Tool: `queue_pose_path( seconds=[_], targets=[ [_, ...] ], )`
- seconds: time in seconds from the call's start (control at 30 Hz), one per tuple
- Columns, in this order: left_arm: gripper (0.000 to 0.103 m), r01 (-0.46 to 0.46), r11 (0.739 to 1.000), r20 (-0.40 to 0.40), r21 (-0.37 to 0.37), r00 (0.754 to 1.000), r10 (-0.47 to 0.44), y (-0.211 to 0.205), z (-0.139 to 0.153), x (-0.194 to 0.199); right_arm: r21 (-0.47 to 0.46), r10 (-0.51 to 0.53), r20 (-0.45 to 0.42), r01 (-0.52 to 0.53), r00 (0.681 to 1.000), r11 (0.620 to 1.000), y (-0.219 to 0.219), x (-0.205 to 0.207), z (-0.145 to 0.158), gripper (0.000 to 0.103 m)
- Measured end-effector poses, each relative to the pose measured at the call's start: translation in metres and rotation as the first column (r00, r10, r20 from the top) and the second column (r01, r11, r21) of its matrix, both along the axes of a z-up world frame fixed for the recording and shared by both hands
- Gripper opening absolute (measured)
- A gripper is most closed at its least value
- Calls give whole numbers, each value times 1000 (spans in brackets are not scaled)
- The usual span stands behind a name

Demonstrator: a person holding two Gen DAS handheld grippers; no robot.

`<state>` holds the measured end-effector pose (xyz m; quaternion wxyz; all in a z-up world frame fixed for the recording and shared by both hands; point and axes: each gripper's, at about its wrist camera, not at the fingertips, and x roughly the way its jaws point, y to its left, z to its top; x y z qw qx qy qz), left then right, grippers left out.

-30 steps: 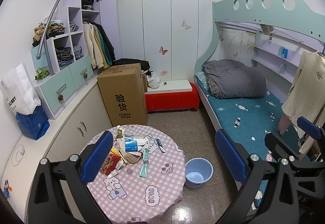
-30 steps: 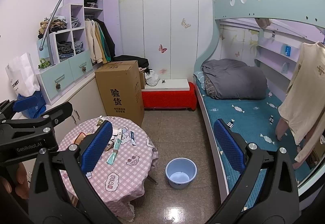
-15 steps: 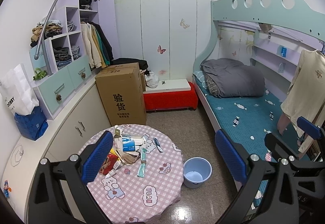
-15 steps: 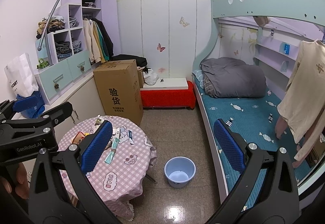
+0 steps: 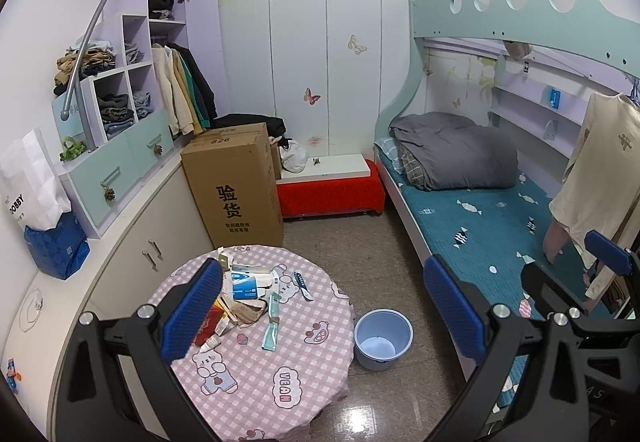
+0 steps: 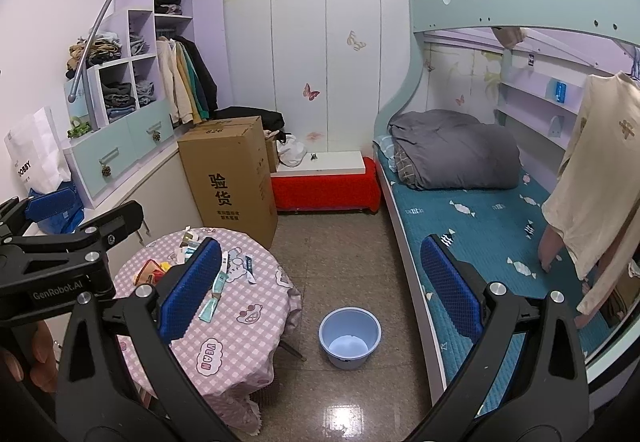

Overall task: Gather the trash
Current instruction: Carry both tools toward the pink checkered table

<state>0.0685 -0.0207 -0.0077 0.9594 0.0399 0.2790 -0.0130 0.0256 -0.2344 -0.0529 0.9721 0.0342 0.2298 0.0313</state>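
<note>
Both grippers, left gripper (image 5: 324,306) and right gripper (image 6: 320,282), spread wide, empty. Risk: wrappers (image 5: 248,294), lower left, slide off the table (image 5: 260,382), missing the bucket (image 5: 383,338).

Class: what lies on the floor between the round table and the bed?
A light blue bucket stands between the table and bed, clearest in the right wrist view.

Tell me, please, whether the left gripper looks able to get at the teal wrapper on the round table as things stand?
Probably yes: the left gripper hangs above with jaws open and empty, and the teal wrapper lies flat, clear of the trash pile, nothing over it.
</note>
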Motion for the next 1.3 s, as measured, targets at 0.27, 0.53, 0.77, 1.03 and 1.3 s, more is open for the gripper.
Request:
queue_pose_path(
  seconds=[0.27,0.53,0.77,1.03,1.3],
  targets=[
    [99,0,1000,-3,2,1000,0,-8,0,1,3,0,-4,0,1000,1000,-5,2,1,97],
    [99,2,1000,-6,5,1000,-2,-23,-2,5,2,-1,-4,1,1000,1000,-5,2,0,97],
    [99,1,1000,-11,-1,1000,-1,-43,-4,6,-1,-2,-12,2,1000,1000,-26,3,-4,97],
    [99,-6,1000,-37,5,999,6,-65,-11,6,8,10,-38,-10,999,1000,-52,4,-14,97],
    [99,-31,999,-93,21,995,33,-67,-27,10,31,41,-95,-38,995,999,-55,14,-29,97]
  ],
)
